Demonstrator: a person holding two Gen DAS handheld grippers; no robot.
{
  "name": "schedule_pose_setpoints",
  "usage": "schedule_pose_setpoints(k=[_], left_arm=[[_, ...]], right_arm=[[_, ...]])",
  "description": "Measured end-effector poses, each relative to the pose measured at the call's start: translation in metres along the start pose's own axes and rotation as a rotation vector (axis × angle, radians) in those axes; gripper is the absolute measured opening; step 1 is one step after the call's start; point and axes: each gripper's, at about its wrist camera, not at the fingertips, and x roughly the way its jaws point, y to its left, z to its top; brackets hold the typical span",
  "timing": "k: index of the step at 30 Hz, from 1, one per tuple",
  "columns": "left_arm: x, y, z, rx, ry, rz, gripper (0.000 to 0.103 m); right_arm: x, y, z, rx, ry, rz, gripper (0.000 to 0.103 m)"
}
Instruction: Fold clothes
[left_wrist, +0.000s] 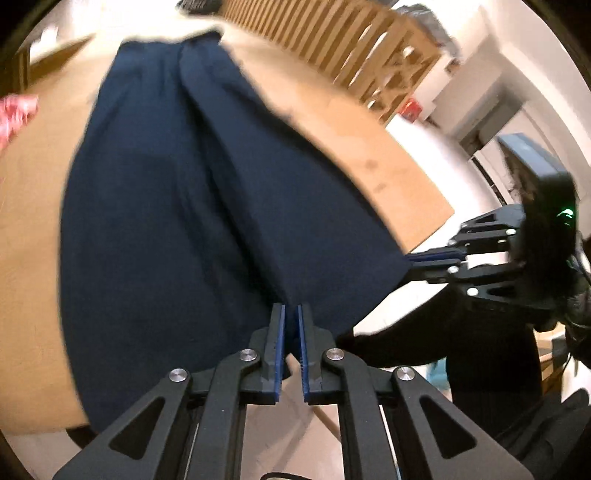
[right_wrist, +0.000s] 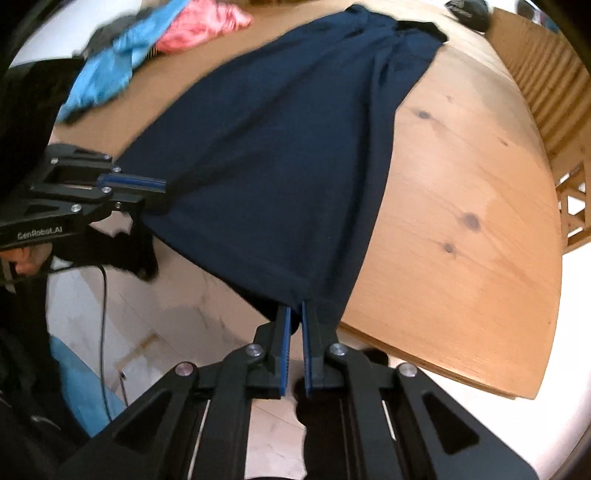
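Note:
A navy blue garment (left_wrist: 184, 184) lies lengthwise on a wooden table (left_wrist: 369, 147), and its near hem hangs over the table's front edge. My left gripper (left_wrist: 291, 310) is shut on that hem, with cloth pinched between the blue pads. In the right wrist view my right gripper (right_wrist: 296, 308) is shut on another corner of the same garment (right_wrist: 277, 147) at the table (right_wrist: 461, 221) edge. Each view shows the other gripper from the side: the right gripper (left_wrist: 410, 264) and the left gripper (right_wrist: 162, 190) both clamp the hem.
A pink cloth (right_wrist: 203, 22) and a light blue cloth (right_wrist: 107, 70) lie bunched at the table's far left. A slatted wooden chair (right_wrist: 569, 110) stands at the right side. White floor with a cable shows below the table edge. A hand (right_wrist: 26, 258) holds the left gripper.

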Motion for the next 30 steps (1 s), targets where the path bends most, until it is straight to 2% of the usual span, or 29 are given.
schedule_pose_setpoints(k=[3,7,10,11,17,22,26,30], left_arm=[[-0.007,-0.002,0.000,0.005,-0.025,-0.008,0.006],[-0.012,-0.006,0.001,0.052,-0.036,0.013,0.006],[-0.002,0.002,0.004,0.005,-0.016,-0.002,0.006],[-0.001,0.003,0.003,-0.004,-0.013,-0.004,0.006],[0.003,-0.002,0.006,0.001,-0.010,-0.007,0.006],[-0.004,-0.001,0.008,-0.005,-0.024,-0.032,0.006],[-0.011,-0.002,0.013,-0.003,-0.040,-0.038,0.006],[-0.010,-0.005,0.017,0.002,-0.037,-0.033,0.006]], right_arm=[[0.003,0.002,-0.005,-0.020,0.028,0.018,0.006],[-0.019,-0.012,-0.008,0.060,-0.020,0.068,0.009],[-0.033,-0.033,-0.001,0.173,-0.106,0.100,0.030],[-0.034,-0.038,0.003,0.195,-0.120,0.097,0.033],[-0.009,-0.028,0.013,0.158,-0.052,0.097,0.033],[-0.029,-0.025,-0.008,0.173,-0.132,0.095,0.033],[-0.031,-0.016,-0.027,0.123,-0.108,0.082,0.033],[-0.021,-0.011,-0.024,0.099,-0.096,0.068,0.033]])
